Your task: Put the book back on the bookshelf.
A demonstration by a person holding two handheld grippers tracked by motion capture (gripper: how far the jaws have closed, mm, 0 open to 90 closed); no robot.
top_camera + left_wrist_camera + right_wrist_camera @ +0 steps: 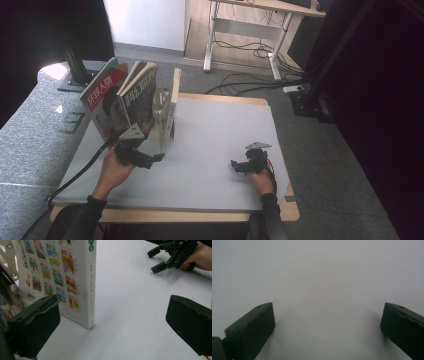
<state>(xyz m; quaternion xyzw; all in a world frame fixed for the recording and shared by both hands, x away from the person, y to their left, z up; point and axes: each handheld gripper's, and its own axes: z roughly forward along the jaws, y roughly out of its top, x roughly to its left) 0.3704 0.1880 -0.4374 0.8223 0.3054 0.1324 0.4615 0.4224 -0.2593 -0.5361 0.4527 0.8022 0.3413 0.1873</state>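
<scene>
Several magazines (122, 95) stand upright in the rack (170, 107) at the table's (210, 130) far left, none grasped yet, your left gripper (150, 159) spread just beside the nearest one and your right gripper (240, 166) spread, well apart.

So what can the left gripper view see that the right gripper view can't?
The left gripper view has a standing book with little colourful pictures on its cover, right by its wide-apart jaws, plus the other hand holding the right gripper farther off. The right gripper view adds nothing of its own beyond its two jaws, spread wide with nothing between them. Both share the plain white table mat under open black jaws.
</scene>
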